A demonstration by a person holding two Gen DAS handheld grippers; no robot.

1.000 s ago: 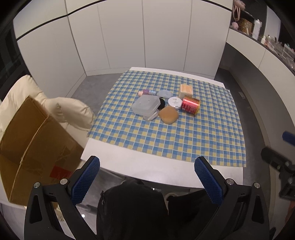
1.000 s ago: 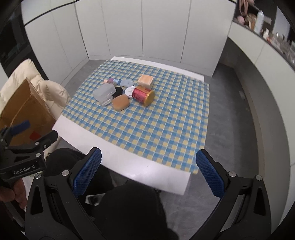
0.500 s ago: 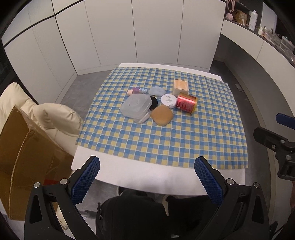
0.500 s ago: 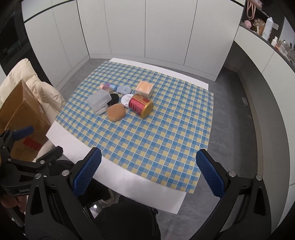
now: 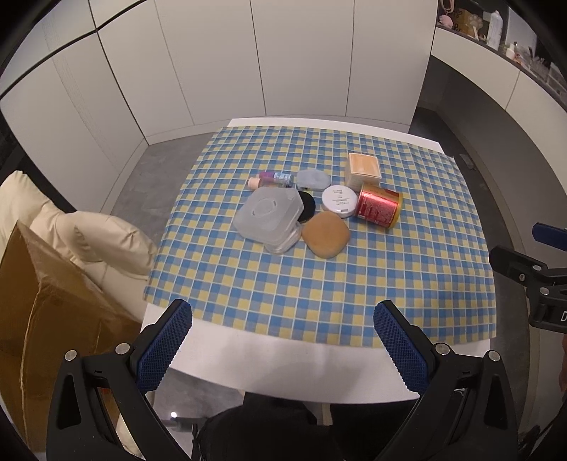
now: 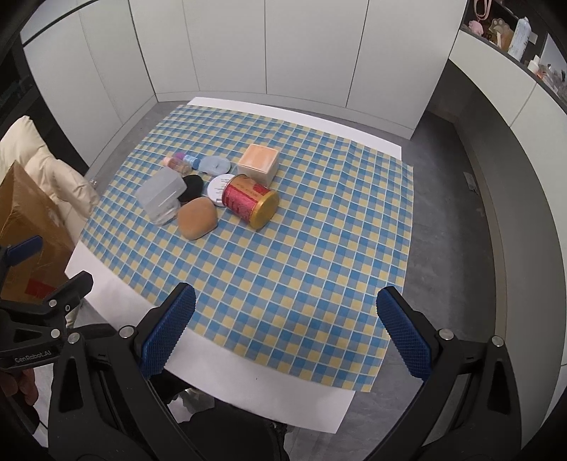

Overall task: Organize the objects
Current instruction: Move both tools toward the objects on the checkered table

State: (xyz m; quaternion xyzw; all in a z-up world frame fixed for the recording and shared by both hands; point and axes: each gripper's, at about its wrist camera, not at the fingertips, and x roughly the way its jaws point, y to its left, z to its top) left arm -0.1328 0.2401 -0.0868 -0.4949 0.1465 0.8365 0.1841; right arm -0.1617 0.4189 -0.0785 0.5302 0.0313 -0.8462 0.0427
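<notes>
A cluster of small items lies mid-table on a blue and yellow checked cloth [image 5: 319,283]: a clear plastic box [image 5: 269,218] [image 6: 161,193], a tan sponge [image 5: 326,234] [image 6: 197,218], a red tin with a gold lid on its side [image 5: 379,209] [image 6: 250,200], a white round compact [image 5: 339,200], a peach square box [image 5: 363,166] [image 6: 258,161], a black puff, a grey pad and small bottles [image 5: 271,179]. My left gripper [image 5: 283,344] hangs open over the near table edge. My right gripper [image 6: 283,326] is open too, over the cloth's near right part. Both are well short of the items.
A cream padded chair [image 5: 88,230] and a brown cardboard box [image 5: 42,301] stand left of the table. White cabinets line the back wall; a shelf with bottles [image 6: 517,32] runs along the right. Grey floor surrounds the table. Dark clothing of the person fills the bottom edge.
Both grippers have moved forward and up toward the table, so the items look nearer and more centred. Jaws stayed open. Nothing on the table has moved.
</notes>
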